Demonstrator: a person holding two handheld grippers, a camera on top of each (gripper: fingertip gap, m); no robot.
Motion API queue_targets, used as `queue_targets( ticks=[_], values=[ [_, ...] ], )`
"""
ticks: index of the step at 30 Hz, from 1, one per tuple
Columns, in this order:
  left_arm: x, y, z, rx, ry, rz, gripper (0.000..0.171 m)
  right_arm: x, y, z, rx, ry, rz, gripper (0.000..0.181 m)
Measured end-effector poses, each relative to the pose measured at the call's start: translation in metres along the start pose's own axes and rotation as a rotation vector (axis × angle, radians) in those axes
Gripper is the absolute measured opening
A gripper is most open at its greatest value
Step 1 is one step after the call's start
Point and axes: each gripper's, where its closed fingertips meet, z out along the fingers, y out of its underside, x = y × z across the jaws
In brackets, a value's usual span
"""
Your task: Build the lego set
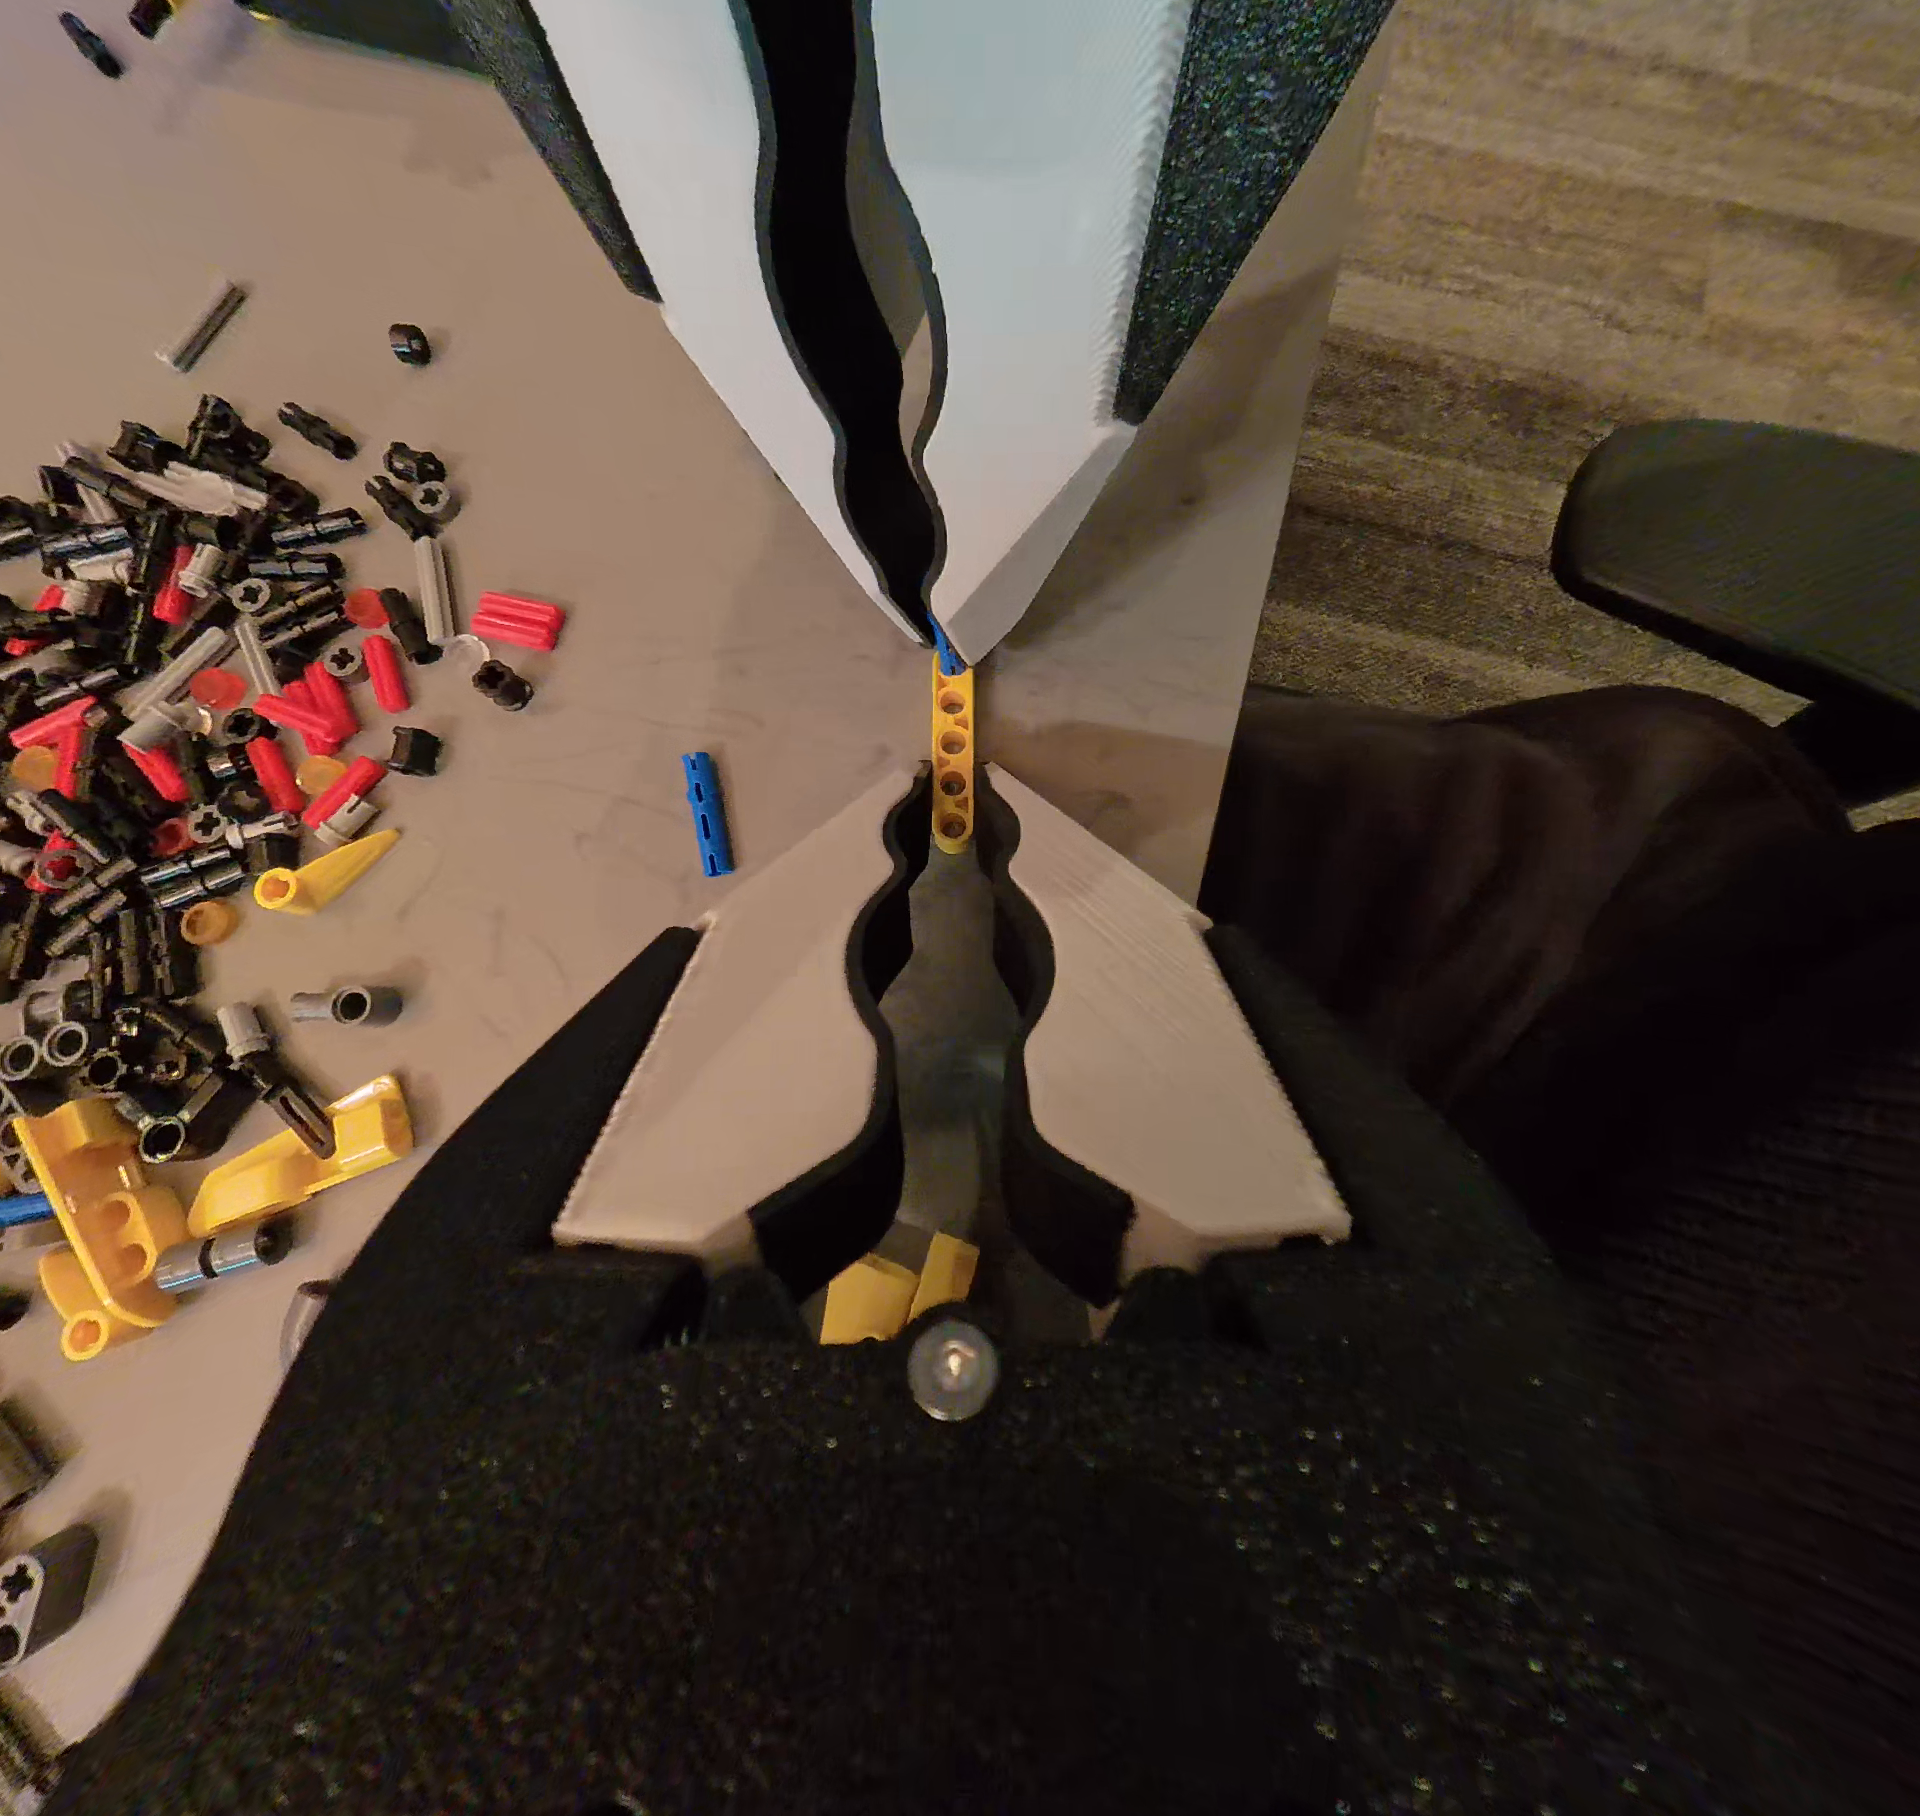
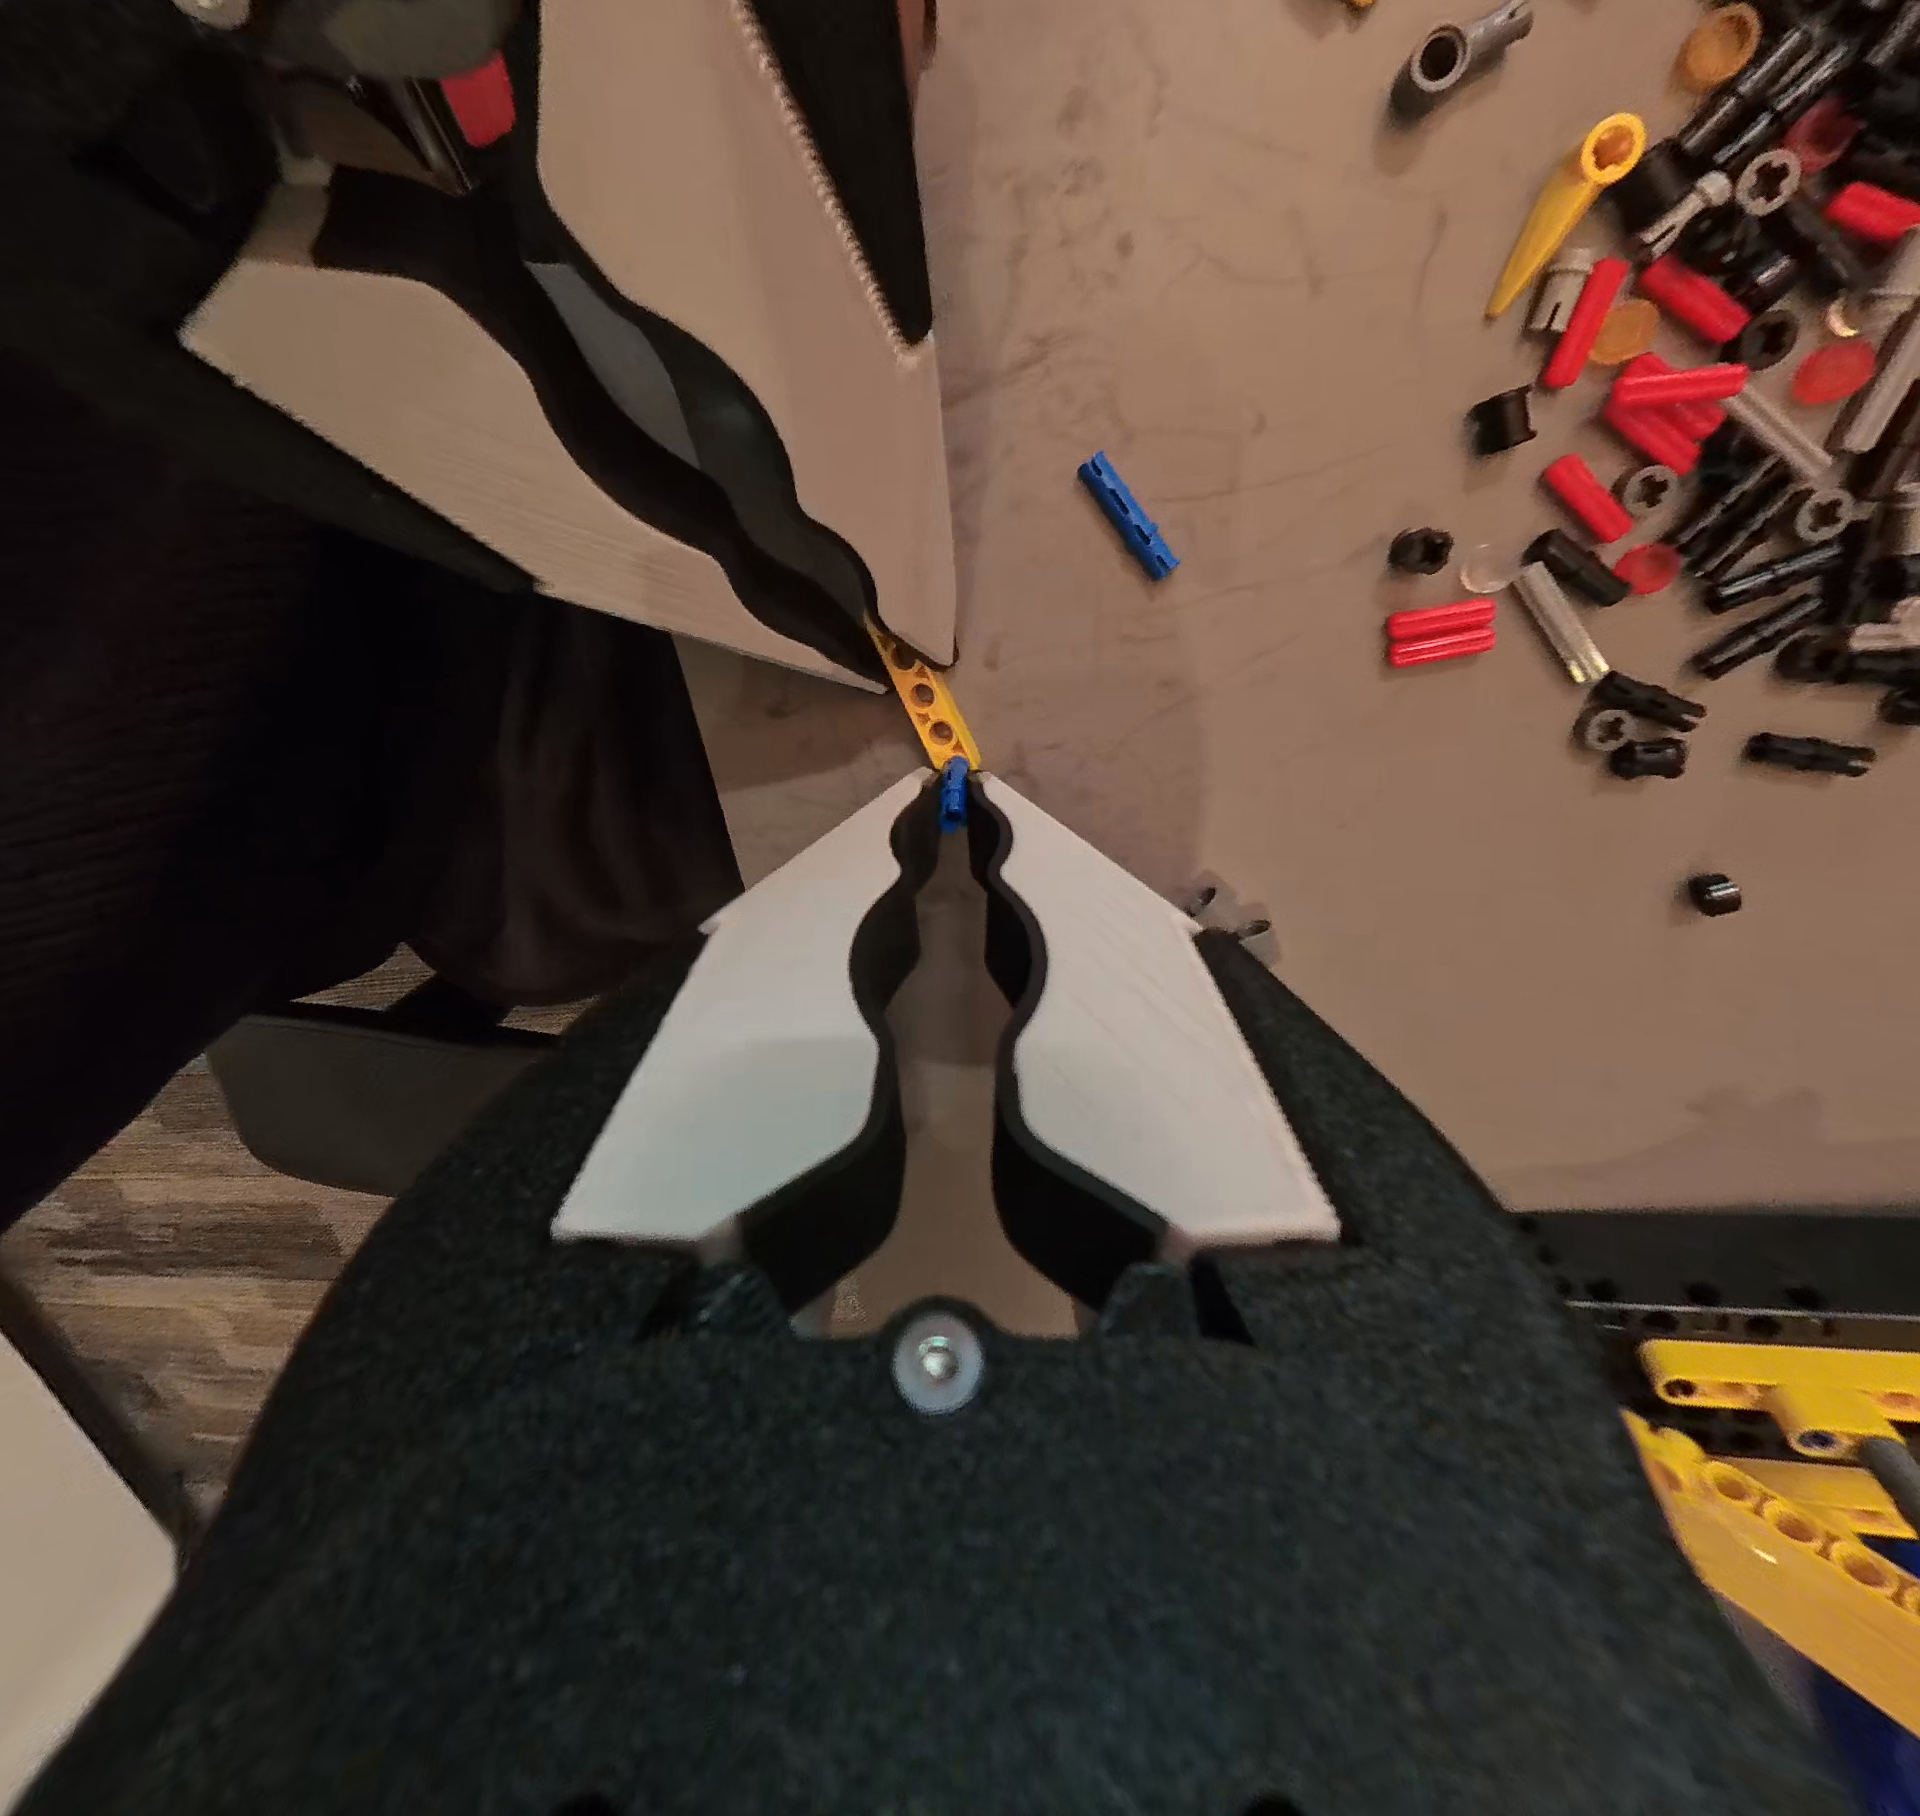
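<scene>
My left gripper [image 1: 953,798] is shut on a thin yellow beam with holes [image 1: 952,743] and holds it above the table near its right edge. My right gripper [image 2: 953,792] is shut on a small blue pin [image 2: 953,794]. The pin's tip meets the far end of the yellow beam [image 2: 928,701]. In the left wrist view the right gripper [image 1: 943,636] comes down from the top with the blue pin [image 1: 941,636] at its tips. In the right wrist view the left gripper [image 2: 896,646] comes in from the upper left. A second blue pin [image 1: 708,812] lies loose on the table, also in the right wrist view [image 2: 1127,514].
A pile of black, red, grey and yellow building parts [image 1: 177,686] covers the table's left side, also in the right wrist view [image 2: 1745,332]. A yellow and black assembly [image 2: 1787,1434] sits nearby. The table edge [image 1: 1262,623] borders a wood floor, a black chair [image 1: 1745,561] and dark cloth [image 1: 1507,883]. Left and right tips are no more than a few centimetres apart.
</scene>
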Motion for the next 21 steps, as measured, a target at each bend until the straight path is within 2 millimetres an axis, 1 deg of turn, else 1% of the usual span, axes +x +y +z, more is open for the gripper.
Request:
queue_targets(
  ticks=[4, 7, 9, 15, 21],
  values=[
    [-0.0001, 0.0001, 0.0001, -0.001, -0.016, 0.025, 0.007, -0.0002, -0.0003, 0.0002, -0.025, -0.004, 0.045, 0.004],
    [-0.0001, 0.0001, 0.0001, -0.001, -0.013, 0.021, 0.007, -0.0002, -0.0001, 0.0001, -0.031, -0.017, 0.111, 0.004],
    [-0.0001, 0.0001, 0.0001, 0.000, -0.009, 0.016, 0.007, -0.0005, 0.0016, 0.0001, -0.043, -0.009, 0.122, 0.004],
    [-0.0001, 0.0002, 0.0001, 0.000, -0.007, 0.015, 0.007, -0.0011, 0.0009, 0.0007, -0.105, 0.011, 0.072, 0.004],
    [-0.0003, 0.0003, 0.0001, -0.001, -0.021, 0.028, 0.007, -0.0017, 0.0003, 0.0012, -0.082, 0.031, 0.062, 0.004]
  ],
)
